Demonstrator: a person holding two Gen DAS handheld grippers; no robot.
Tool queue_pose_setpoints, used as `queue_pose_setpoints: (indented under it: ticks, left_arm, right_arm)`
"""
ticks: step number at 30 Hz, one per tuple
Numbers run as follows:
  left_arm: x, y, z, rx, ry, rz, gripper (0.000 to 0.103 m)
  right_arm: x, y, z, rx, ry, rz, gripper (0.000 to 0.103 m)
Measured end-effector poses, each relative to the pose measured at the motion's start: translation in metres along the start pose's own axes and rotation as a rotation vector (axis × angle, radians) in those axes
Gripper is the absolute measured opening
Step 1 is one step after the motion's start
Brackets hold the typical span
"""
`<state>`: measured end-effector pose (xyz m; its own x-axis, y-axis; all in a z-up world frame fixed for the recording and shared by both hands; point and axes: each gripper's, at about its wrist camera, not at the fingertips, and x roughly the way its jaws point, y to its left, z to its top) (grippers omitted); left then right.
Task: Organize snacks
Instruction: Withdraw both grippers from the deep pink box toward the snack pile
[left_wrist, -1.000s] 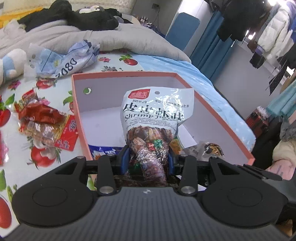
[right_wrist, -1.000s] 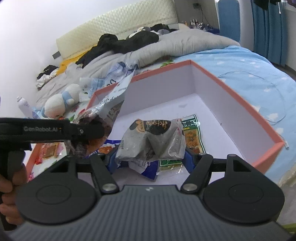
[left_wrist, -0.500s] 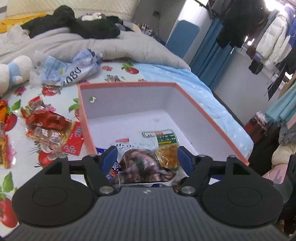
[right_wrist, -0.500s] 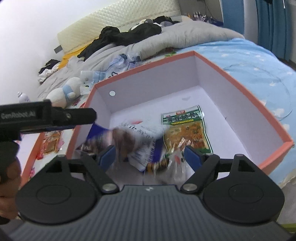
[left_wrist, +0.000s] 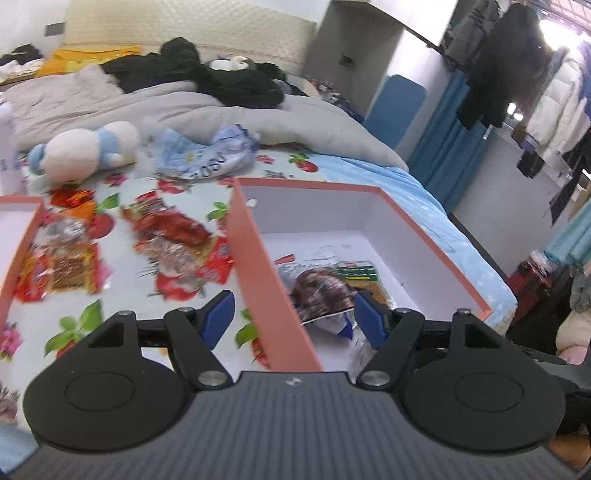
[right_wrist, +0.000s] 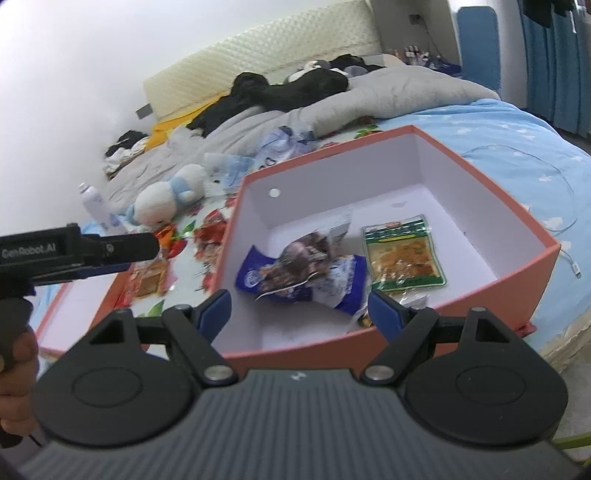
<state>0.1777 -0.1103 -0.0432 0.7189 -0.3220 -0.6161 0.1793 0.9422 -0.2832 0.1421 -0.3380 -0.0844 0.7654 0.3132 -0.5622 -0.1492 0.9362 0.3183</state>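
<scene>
Left gripper (left_wrist: 291, 314) stands with jaws wide apart and nothing gripped, having just been opening; it straddles the near wall of the orange box (left_wrist: 258, 258). Right gripper (right_wrist: 299, 308) likewise has just been opening, jaws wide and empty, above the box's near rim. Inside the box lie a shrimp snack bag (right_wrist: 314, 251) resting on a blue packet (right_wrist: 258, 275), and a green-edged packet (right_wrist: 402, 254) just beside them (flat on the white floor). Red snack packets (left_wrist: 173, 240) remain on the fruit-print sheet (left_wrist: 122, 306), between the box and its lid (left_wrist: 18, 236). A plush toy (left_wrist: 85, 151) lies beyond them.
</scene>
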Motion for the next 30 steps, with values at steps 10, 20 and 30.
queue_pose_setpoints:
  ticks: [10,20,30]
  left_arm:
    - [-0.056,0.022,-0.029,-0.075,-0.044,0.088,0.076]
    - [-0.09,0.051,-0.042,-0.125,-0.074,0.141,0.076]
    - [-0.11,0.107,-0.062,-0.228,-0.085,0.163,0.076]
  right_arm:
    - [-0.018,0.039,-0.005,-0.09,-0.021,0.121,0.083]
    - [-0.026,0.072,-0.022,-0.144,0.003,0.191,0.083]
    - [-0.024,0.111,-0.034,-0.176,-0.007,0.188,0.082]
